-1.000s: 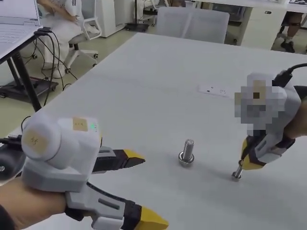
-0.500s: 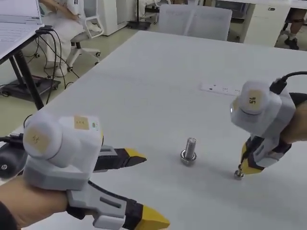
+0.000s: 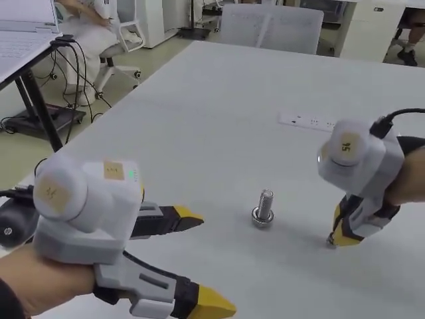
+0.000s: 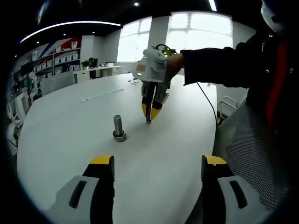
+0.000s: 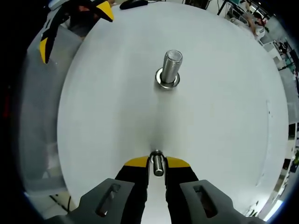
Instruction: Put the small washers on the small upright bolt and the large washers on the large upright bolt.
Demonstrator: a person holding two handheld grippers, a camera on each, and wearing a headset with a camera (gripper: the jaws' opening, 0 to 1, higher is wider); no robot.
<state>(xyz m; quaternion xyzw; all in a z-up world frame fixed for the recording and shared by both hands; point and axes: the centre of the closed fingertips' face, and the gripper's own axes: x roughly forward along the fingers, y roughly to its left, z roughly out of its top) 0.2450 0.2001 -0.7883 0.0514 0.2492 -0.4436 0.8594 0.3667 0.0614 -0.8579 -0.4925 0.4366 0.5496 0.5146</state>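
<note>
The large bolt [image 3: 263, 207] stands upright mid-table with washers stacked at its base; it also appears as the large bolt [image 4: 118, 127] and the large bolt [image 5: 169, 70]. To its right stands the small bolt [image 3: 330, 240], mostly hidden by yellow tips. My right gripper [image 3: 344, 236] points down with its jaws shut tight against the small bolt [image 5: 158, 164]. In its own view the right gripper [image 5: 158, 161] flanks the bolt closely. My left gripper [image 3: 207, 262] hovers open at the near left, with nothing between its jaws. The left gripper [image 4: 158, 163] faces both bolts.
A white power strip [image 3: 312, 122] lies on the far side of the white table [image 3: 199, 119]. Beyond the table's left edge stand a desk with a laptop [image 3: 23, 26], cables and an office chair. A grey chair [image 3: 269, 26] sits at the far end.
My right gripper has dropped lower around the small bolt, so less of the bolt shows. The left gripper has stayed where it was.
</note>
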